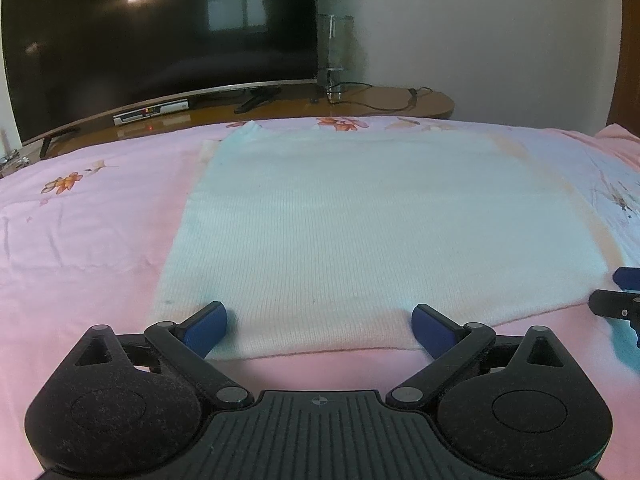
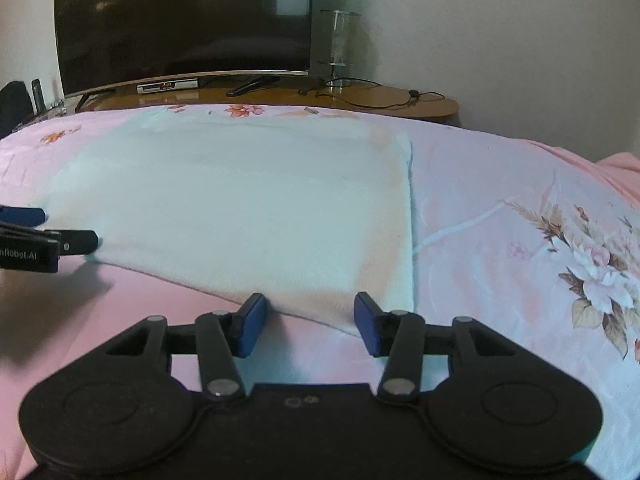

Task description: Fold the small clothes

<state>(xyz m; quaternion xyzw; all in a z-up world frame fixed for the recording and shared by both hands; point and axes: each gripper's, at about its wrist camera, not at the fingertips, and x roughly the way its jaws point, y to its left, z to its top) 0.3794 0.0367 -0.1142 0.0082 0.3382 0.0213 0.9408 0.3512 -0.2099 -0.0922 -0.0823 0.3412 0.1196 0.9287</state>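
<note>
A pale, whitish knit garment (image 1: 360,232) lies flat on the pink bed sheet (image 1: 80,248), folded into a rectangle. My left gripper (image 1: 319,326) is open, its blue pads over the garment's near edge towards its left corner. My right gripper (image 2: 308,322) is open, its blue pads at the garment's (image 2: 240,208) near edge close to the right corner. Each gripper shows at the edge of the other's view: the right one in the left wrist view (image 1: 618,296), the left one in the right wrist view (image 2: 48,236).
The pink sheet (image 2: 500,208) has flower prints. Beyond the bed stands a wooden TV unit (image 1: 400,100) with a large dark TV (image 1: 160,40), a set-top box (image 1: 150,112), a glass lamp (image 1: 335,56) and cables.
</note>
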